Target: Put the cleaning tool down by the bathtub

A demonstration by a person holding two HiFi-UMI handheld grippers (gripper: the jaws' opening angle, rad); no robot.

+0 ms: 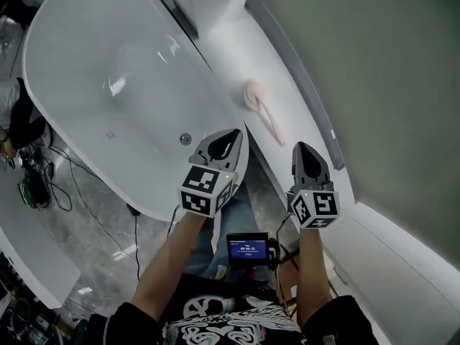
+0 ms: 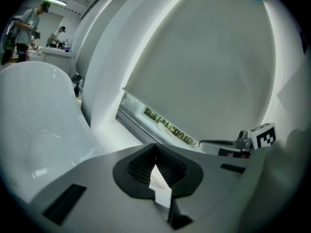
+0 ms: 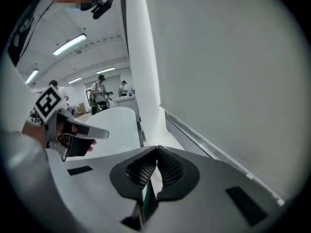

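Brush, pale pink, round-headed, long-handled, lies beside bathtub; left claw and right claw closed, empty.

Pinkish brush, seemingly, on white ledge

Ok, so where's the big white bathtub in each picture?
Head view: the bathtub fills the upper left.
Left gripper view: its rounded side fills the left edge.
Right gripper view: it looks small, just left of the middle.
Shared landmark: the grey wall, which is to the right of the bathtub in every view.
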